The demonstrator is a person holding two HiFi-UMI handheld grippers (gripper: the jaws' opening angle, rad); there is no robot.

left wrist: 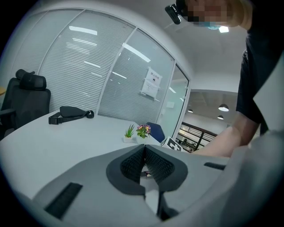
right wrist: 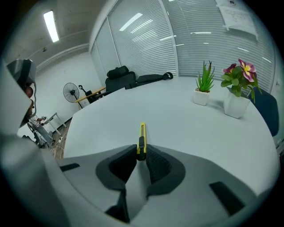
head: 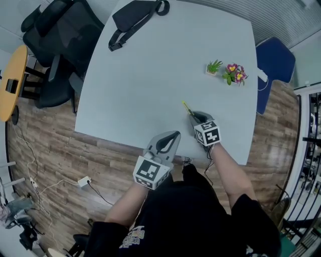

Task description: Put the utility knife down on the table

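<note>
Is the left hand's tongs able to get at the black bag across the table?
Probably yes, with a long stretch. The left tongs are shut and empty, and only bare table lies between them and the black bag at the far edge.

You are pointing your left gripper (left wrist: 144, 148) across a pale table (left wrist: 66, 137), its jaws pressed together with nothing between them. A black bag (left wrist: 71, 113) is lying at the far left, two small potted plants (left wrist: 137, 131) are standing to its right, and your forearm (left wrist: 222, 142) is reaching in at right.
</note>
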